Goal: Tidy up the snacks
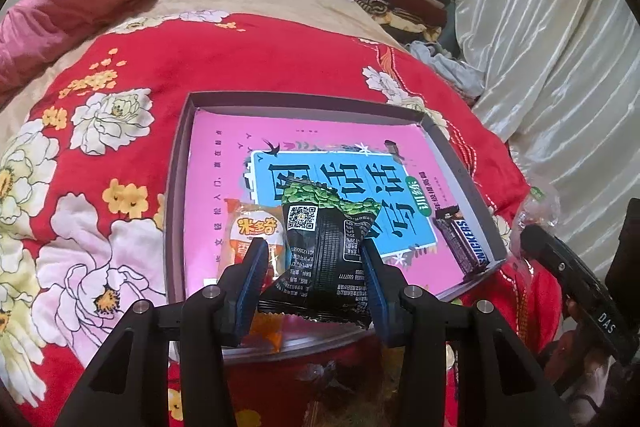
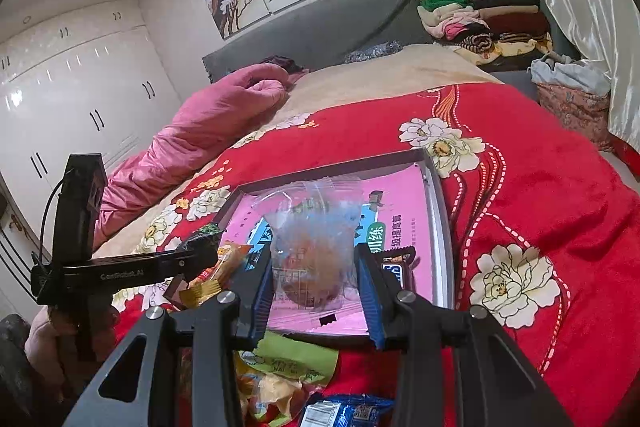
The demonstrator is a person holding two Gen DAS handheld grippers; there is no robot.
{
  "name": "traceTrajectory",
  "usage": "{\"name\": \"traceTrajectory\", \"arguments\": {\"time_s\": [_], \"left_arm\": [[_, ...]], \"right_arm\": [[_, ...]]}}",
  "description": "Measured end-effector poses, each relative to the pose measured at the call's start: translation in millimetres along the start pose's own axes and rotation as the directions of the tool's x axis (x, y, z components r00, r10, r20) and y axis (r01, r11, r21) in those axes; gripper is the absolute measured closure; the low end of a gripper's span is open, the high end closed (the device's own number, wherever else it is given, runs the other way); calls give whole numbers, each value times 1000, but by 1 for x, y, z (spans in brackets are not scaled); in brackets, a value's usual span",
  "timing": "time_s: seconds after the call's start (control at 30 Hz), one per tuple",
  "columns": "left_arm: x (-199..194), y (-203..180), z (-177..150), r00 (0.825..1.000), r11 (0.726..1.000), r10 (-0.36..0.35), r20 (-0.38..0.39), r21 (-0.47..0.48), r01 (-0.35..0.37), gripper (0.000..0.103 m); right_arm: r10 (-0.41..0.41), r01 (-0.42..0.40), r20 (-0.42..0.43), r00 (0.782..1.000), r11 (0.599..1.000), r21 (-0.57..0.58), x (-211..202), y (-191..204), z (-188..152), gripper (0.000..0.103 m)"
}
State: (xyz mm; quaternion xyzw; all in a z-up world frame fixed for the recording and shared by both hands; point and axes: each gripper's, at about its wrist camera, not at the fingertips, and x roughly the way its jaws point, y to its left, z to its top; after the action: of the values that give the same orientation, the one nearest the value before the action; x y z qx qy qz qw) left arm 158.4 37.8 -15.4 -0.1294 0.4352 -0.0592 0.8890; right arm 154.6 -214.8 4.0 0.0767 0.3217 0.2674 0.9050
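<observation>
SNICKERS bar (image 1: 464, 243) in tray (image 1: 180, 163)

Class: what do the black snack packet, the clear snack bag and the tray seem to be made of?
Black snack packet: printed plastic film, probably; it crumples and has a serrated seam.
Clear snack bag: thin transparent plastic; the tray shows through it.
Tray: likely matte grey cardboard, with thin straight walls.

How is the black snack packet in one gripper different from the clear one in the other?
The black packet is opaque, printed with green seeds and a QR code; the clear packet is see-through, showing a brownish snack inside. The black packet sits in the left gripper, the clear packet in the right gripper. Both are pinched between blue pads above the tray.
</observation>
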Motion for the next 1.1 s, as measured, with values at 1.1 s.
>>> {"name": "traceTrajectory", "arguments": {"time_s": [1.1], "left_arm": [[26,-10,-6,996,996,-73,-46,42,75,55]], "right_arm": [[-67,58,-123,990,995,-77,43,5,-6,64]]}}
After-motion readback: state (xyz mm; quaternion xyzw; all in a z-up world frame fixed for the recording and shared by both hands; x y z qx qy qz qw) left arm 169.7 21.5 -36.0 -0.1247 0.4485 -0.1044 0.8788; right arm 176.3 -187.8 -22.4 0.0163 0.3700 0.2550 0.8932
